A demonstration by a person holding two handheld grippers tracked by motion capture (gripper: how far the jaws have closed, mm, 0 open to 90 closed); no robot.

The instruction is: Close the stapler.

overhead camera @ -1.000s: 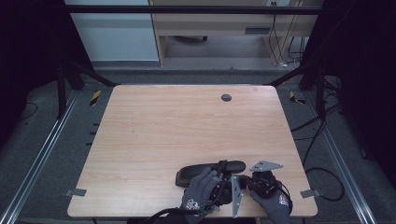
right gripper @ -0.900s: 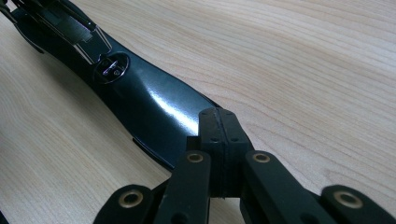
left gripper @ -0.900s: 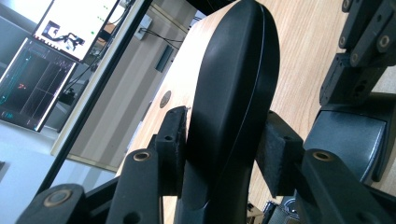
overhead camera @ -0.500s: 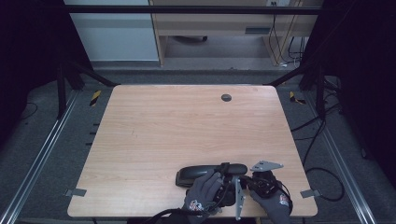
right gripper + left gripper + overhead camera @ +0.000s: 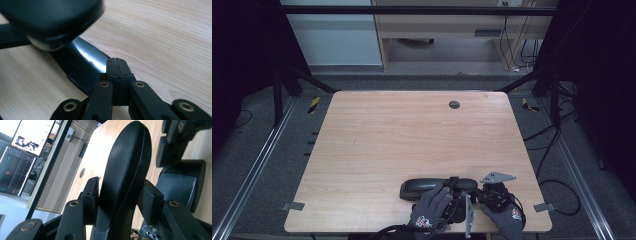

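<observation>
A long black oval object, like a rear-view mirror housing, lies near the table's front edge. My left gripper reaches over it from the front. In the left gripper view the housing stands between the jaws, and my left gripper has a pad against each side. My right gripper sits just right of the object under its grey plate. Seen from its own camera, my right gripper has its jaws pressed together with nothing between them, the tips right beside a glossy black part.
The wooden table stretches away beyond the hands, with a round grommet near its far edge. The front edge lies just under both hands. Cables trail on the floor at the right. Monitors show at the far left.
The left hand has shifted very slightly on the black object. The right hand and the object stay where they were.
</observation>
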